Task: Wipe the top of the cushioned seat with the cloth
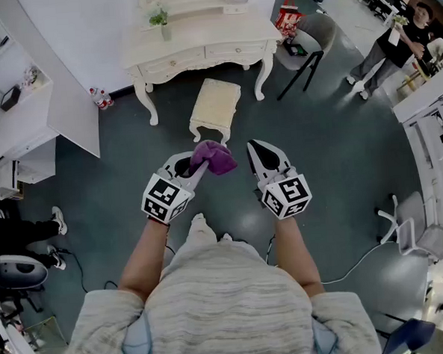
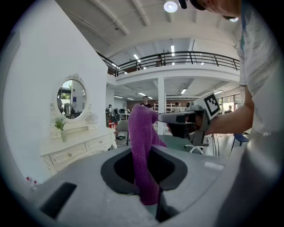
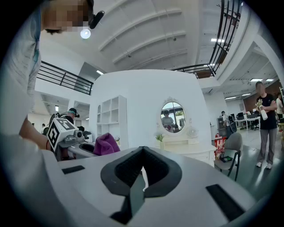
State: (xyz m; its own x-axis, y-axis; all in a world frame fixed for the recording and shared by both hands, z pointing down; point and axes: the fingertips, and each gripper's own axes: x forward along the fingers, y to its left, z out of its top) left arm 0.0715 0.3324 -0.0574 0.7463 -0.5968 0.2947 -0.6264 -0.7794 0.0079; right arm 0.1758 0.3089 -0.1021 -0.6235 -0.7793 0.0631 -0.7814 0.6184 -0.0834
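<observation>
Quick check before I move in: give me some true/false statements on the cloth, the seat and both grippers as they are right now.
1. The left gripper has the purple cloth clamped in its jaws. True.
2. The right gripper is gripping the cloth too. False: its jaws are shut on nothing, and it is held beside the cloth, apart from it.
3. The cloth is lying on the cushioned seat. False: it is held in the left gripper, clear of the seat, and the seat top is bare.
4. The cushioned seat stands in front of the white dressing table, ahead of the person. True.
</observation>
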